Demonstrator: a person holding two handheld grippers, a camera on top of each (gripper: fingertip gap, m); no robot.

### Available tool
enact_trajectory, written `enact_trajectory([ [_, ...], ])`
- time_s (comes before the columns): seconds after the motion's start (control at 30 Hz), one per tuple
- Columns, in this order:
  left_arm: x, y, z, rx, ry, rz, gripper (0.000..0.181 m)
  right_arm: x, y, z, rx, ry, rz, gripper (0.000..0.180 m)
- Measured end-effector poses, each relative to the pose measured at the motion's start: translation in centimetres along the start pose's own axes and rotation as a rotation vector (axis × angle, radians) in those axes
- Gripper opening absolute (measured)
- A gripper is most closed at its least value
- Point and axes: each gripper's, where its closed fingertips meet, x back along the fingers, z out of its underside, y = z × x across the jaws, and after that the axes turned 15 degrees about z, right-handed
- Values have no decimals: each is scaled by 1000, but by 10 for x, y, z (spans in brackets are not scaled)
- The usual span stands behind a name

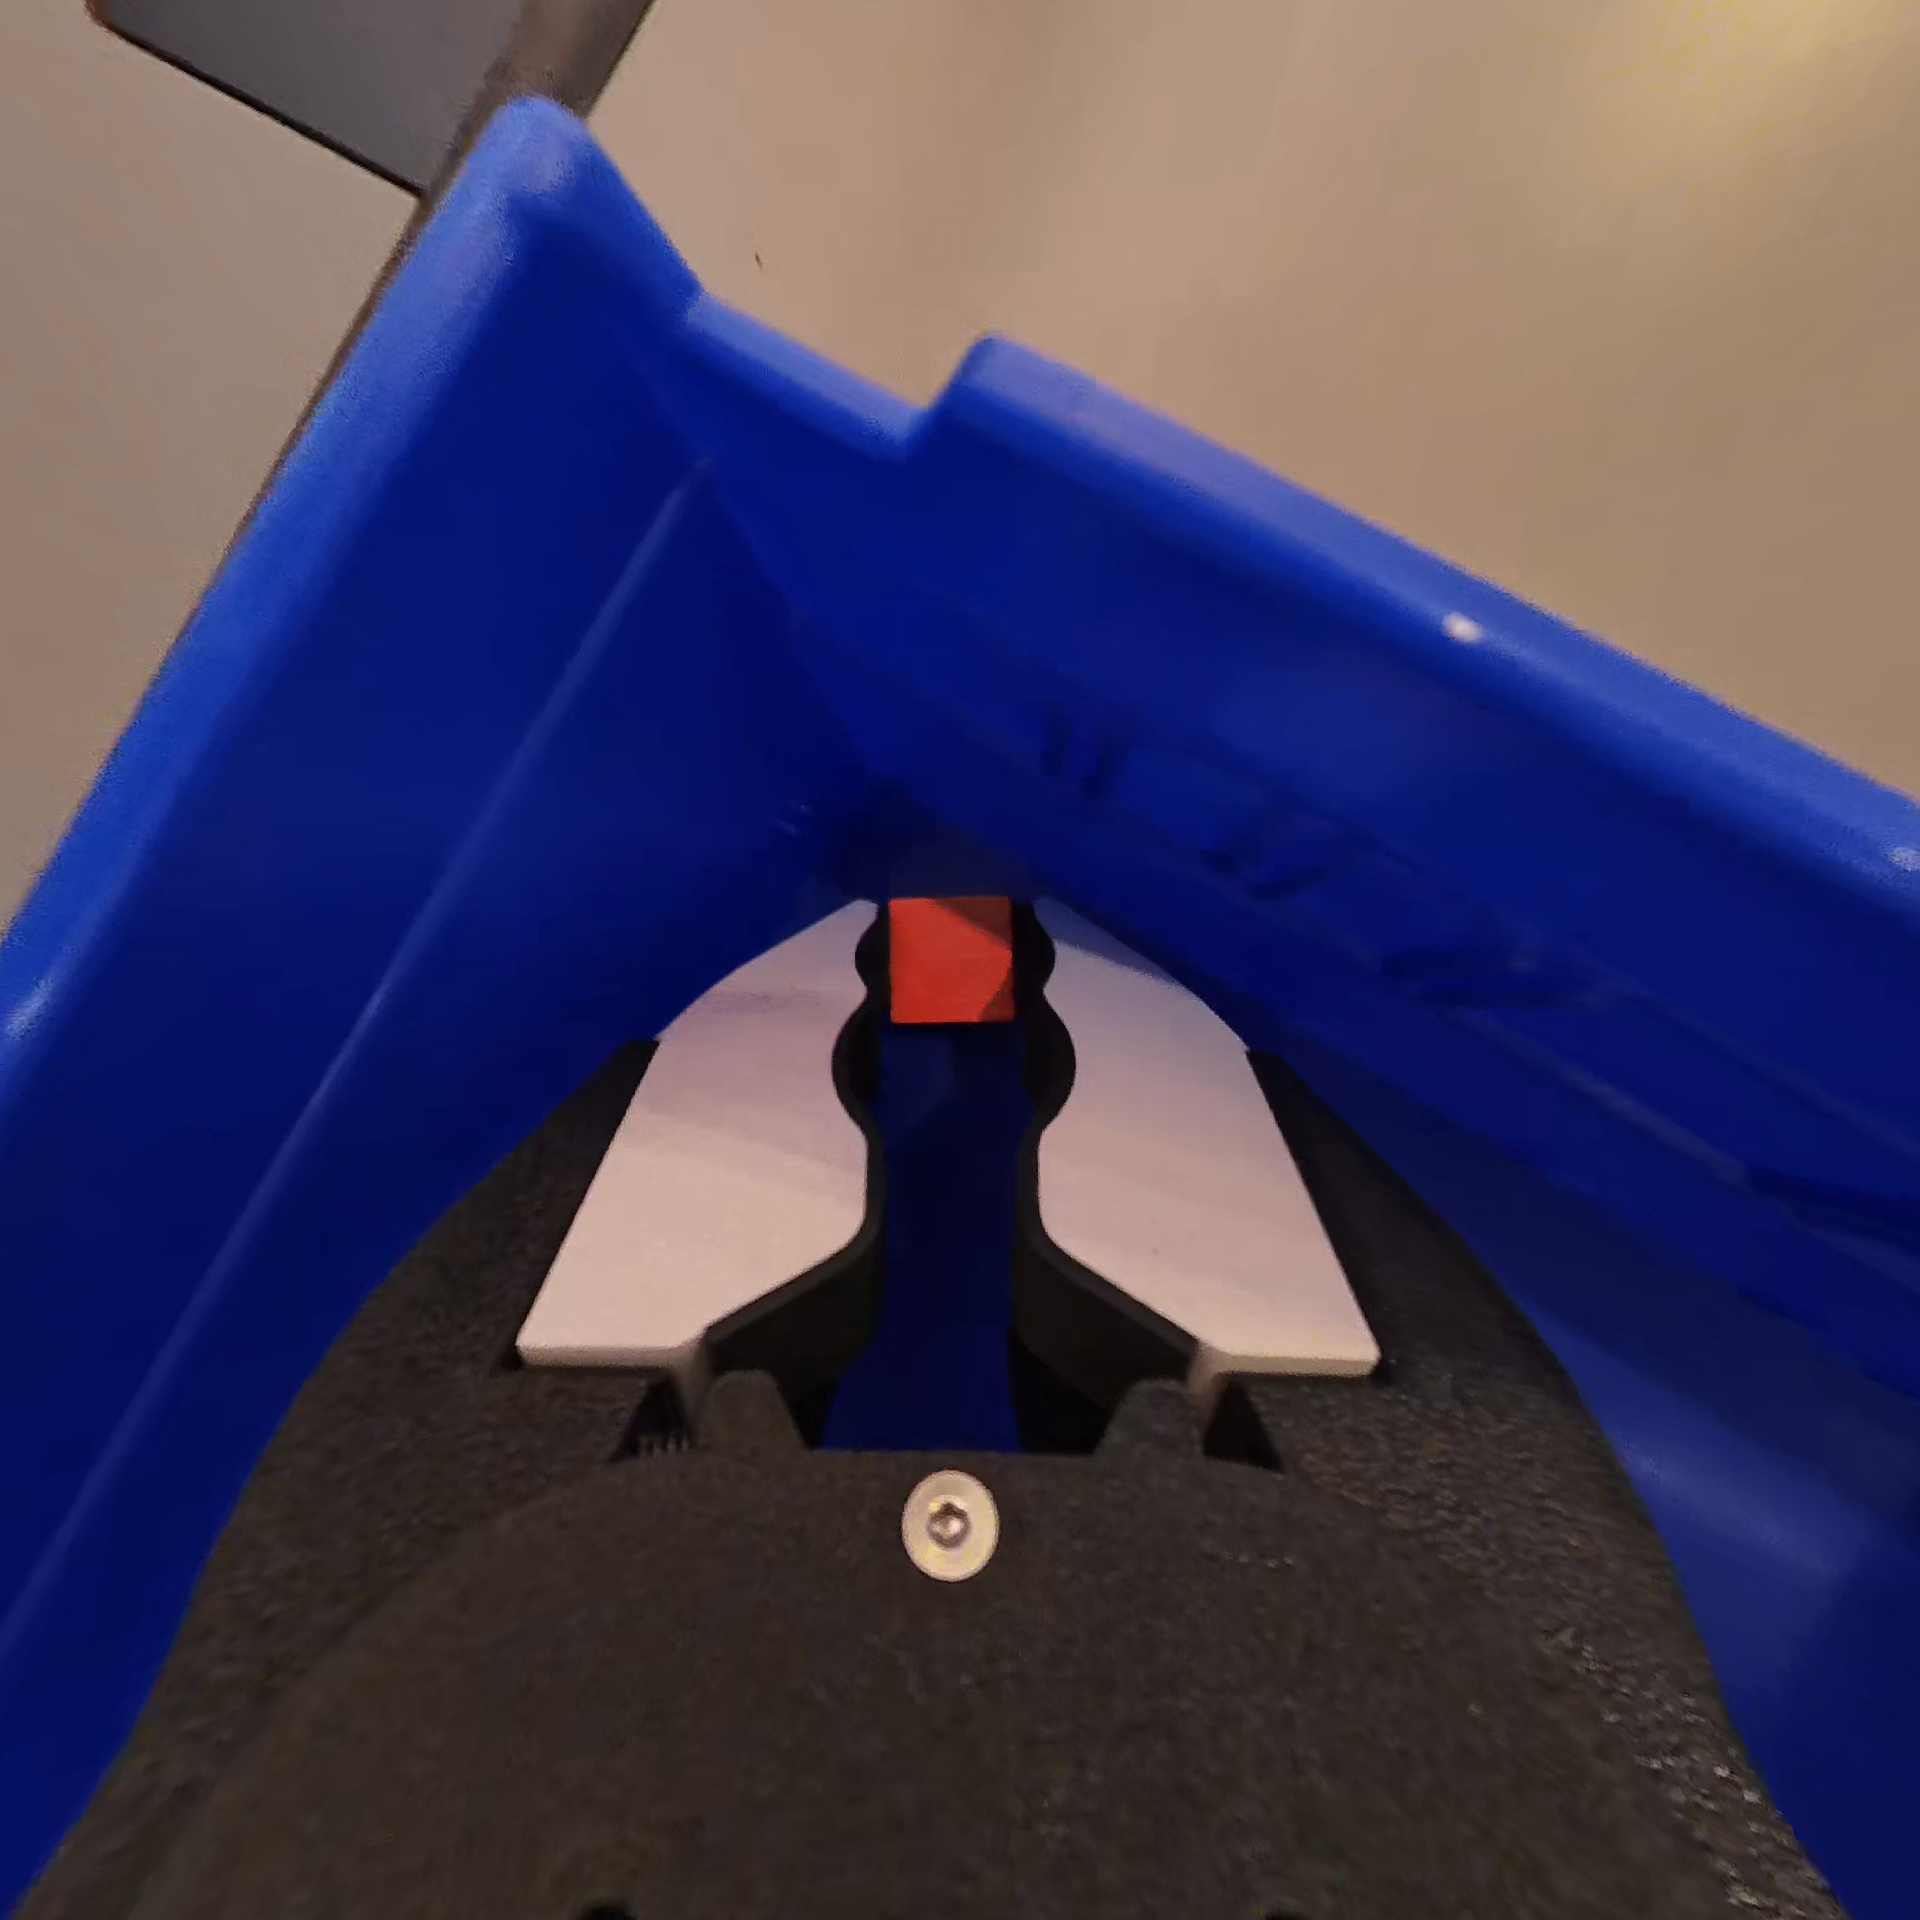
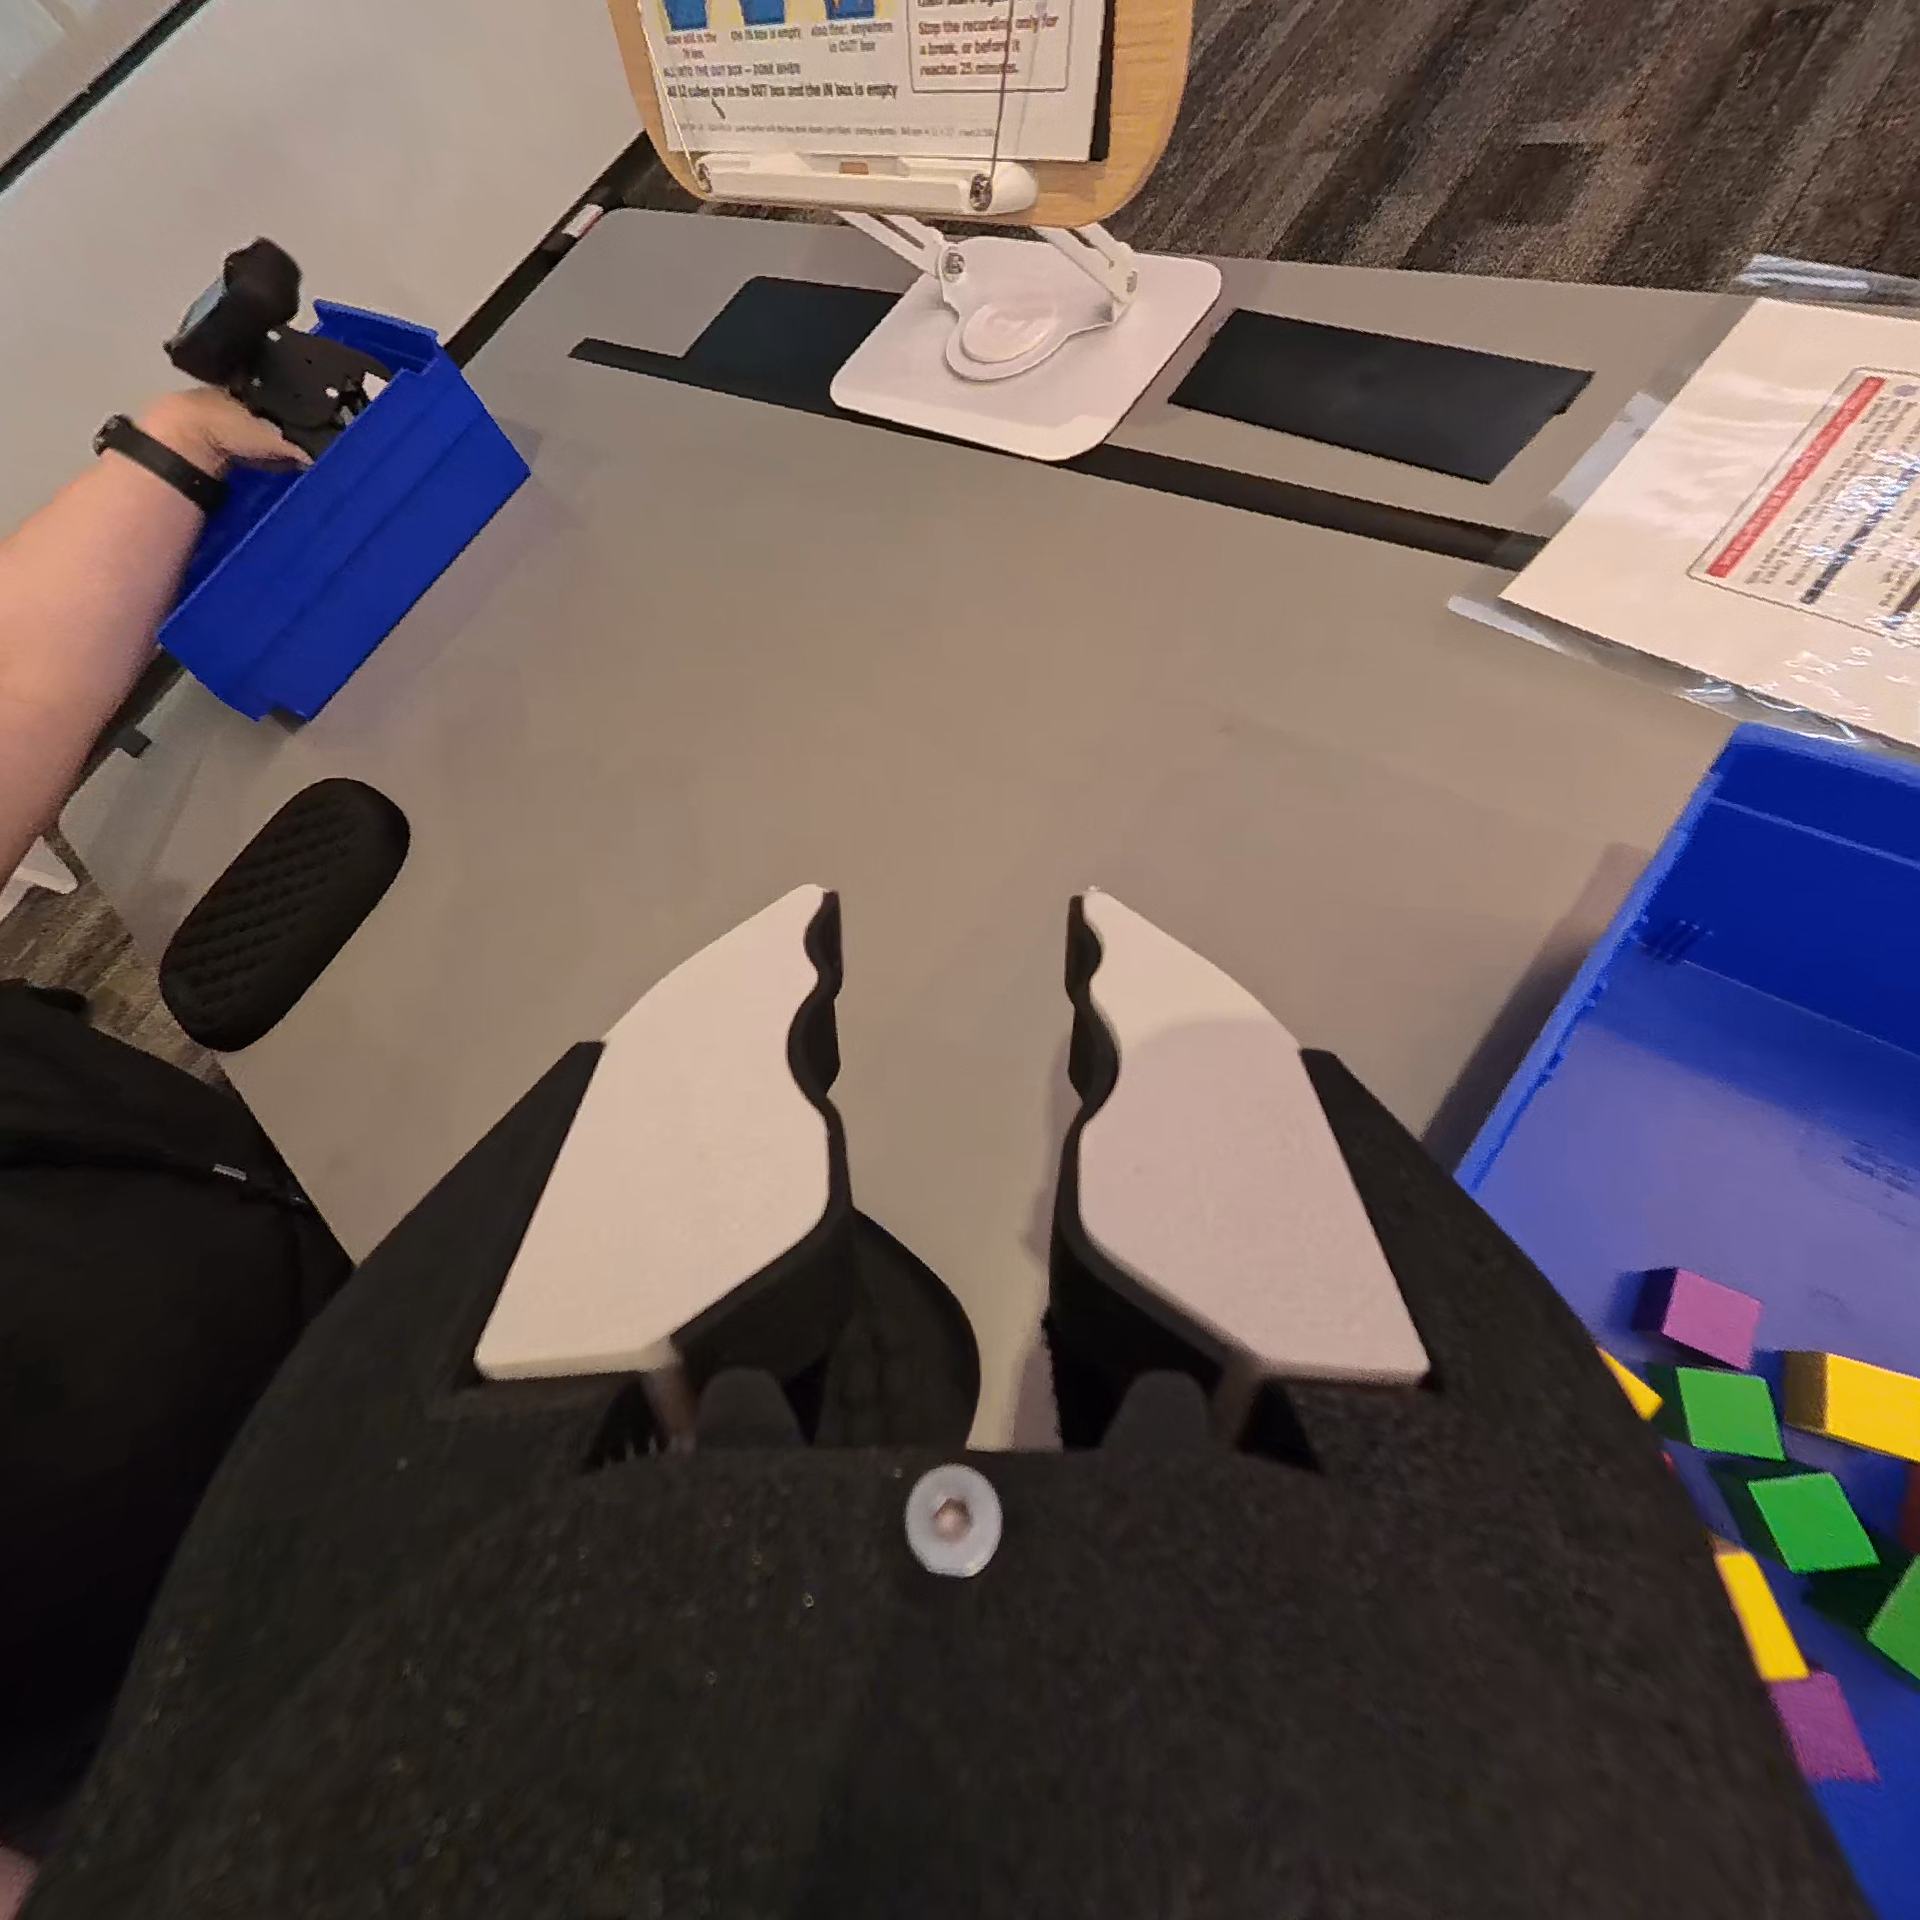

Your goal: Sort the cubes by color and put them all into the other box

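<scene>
My left camera is peering close into a blue box [image 1: 520, 727] corner beyond my fingers; my right is looking down from higher, sharing that box [image 2: 343, 540].

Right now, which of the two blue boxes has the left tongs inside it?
The far blue box at the table's left edge: the left tongs reach into its corner, shut on a red cube. The near blue box holds only loose cubes.

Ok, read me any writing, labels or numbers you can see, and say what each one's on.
I can't quote writing; this is where it stands.
On the instruction sheet clipped to the wooden stand: printed lines and small blue pictures.
On the laminated sheet, right side of the table: red banner, small print, blurred.
On the blue box wall: raised marks, blurred.
On the cubes: none.
</scene>
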Motion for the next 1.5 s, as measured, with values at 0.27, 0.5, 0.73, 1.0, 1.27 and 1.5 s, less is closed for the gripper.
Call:
enact_trajectory([
  [0.27, 105, -32, -51, -92, -196, -286, 23, -24, 42, -16, 84, -32, -32, 40],
  [0.5, 144, -163, -218, -489, -376, -521, 22, -57, 177, -78, 63, -173, -290, 40],
  [0.73, 66, -270, -348, -782, -413, -485, 22, -80, 261, -112, 60, -157, -426, 44],
  [1.0, 25, -316, -416, -913, -398, -450, 22, -73, 245, -124, -29, -186, -437, 45],
  [1.27, 7, -334, -438, -950, -383, -411, 22, -62, 234, -112, -67, -135, -544, 37],
  [1.5, 3, -340, -447, -929, -445, -442, 27, -53, 226, -106, -5, -174, -551, 22],
])
